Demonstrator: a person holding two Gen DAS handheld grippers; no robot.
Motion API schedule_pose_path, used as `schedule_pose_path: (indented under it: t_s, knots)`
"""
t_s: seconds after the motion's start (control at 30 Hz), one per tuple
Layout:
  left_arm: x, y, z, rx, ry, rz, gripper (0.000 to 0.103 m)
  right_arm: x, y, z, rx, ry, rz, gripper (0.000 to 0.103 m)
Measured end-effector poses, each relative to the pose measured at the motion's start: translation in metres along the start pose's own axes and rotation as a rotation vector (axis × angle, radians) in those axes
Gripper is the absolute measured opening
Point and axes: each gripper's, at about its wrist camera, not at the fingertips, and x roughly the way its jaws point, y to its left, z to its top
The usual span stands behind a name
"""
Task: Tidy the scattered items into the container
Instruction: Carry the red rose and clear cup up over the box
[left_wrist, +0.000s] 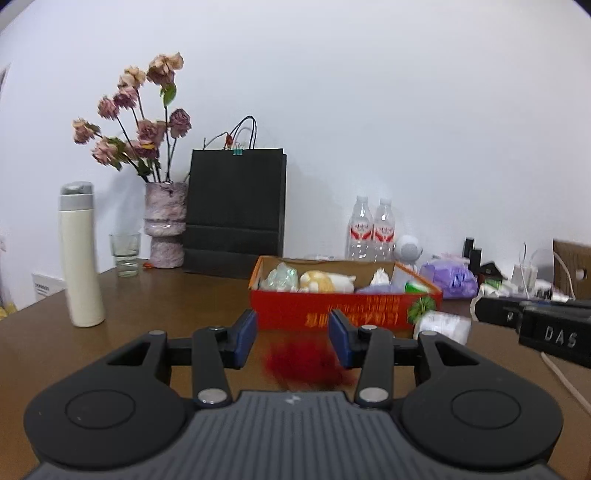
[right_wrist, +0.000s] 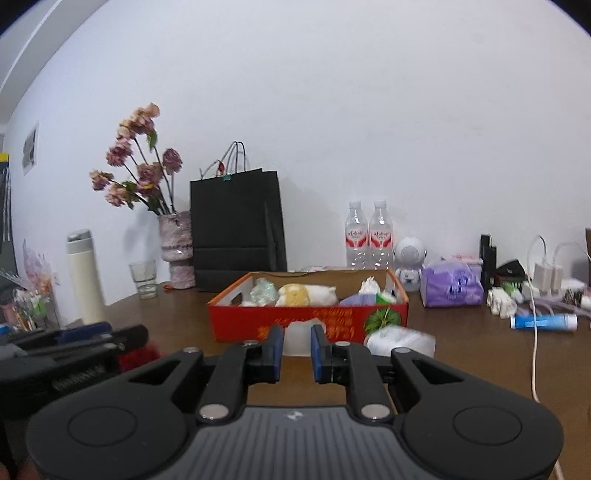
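Black hand-held gripper (left_wrist: 291, 338), blue pads (left_wrist: 246, 338), seemingly silver rivets (left_wrist: 211, 396)

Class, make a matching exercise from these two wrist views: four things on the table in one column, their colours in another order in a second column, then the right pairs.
Things:
1. paper bag
2. cardboard box
3. tissue pack
4. thermos

Colours:
A. purple
B. cream with a grey lid
C. black
D. red outside

Pairs: 1-C, 2-D, 3-A, 4-B
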Motion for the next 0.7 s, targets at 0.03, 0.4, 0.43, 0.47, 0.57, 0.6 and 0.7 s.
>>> schedule_pose_path:
  t_s: [0.03,0.4,0.43,0.47,0.57,0.6,0.7]
  knots:
    - [0.011,0.001,0.005,-0.007,0.010,-0.003,0.044,0.011,-0.004,0.006,0.002,0.002,-0.005,0.015]
    - [0.089,0.015,0.022,0.006,0.171,-0.204,0.090,0.101,-0.050,0.034,0.050,0.070,-0.016,0.015]
    - [0.085,0.010,0.012,0.029,0.197,-0.260,0.094,0.102,-0.054,0.032,0.054,0.078,-0.024,0.015]
    - [0.080,0.003,0.001,0.070,0.222,-0.316,0.097,0.104,-0.059,0.029,0.062,0.089,-0.032,0.015]
    - [0.070,-0.016,-0.035,0.219,0.308,-0.416,0.097,0.103,-0.070,0.021,0.089,0.116,-0.044,0.015]
    - [0.068,-0.020,-0.045,0.240,0.330,-0.425,0.097,0.100,-0.072,0.018,0.091,0.119,-0.044,0.015]
    - [0.070,-0.029,-0.061,0.238,0.403,-0.437,0.097,0.093,-0.072,0.011,0.094,0.133,-0.024,0.015]
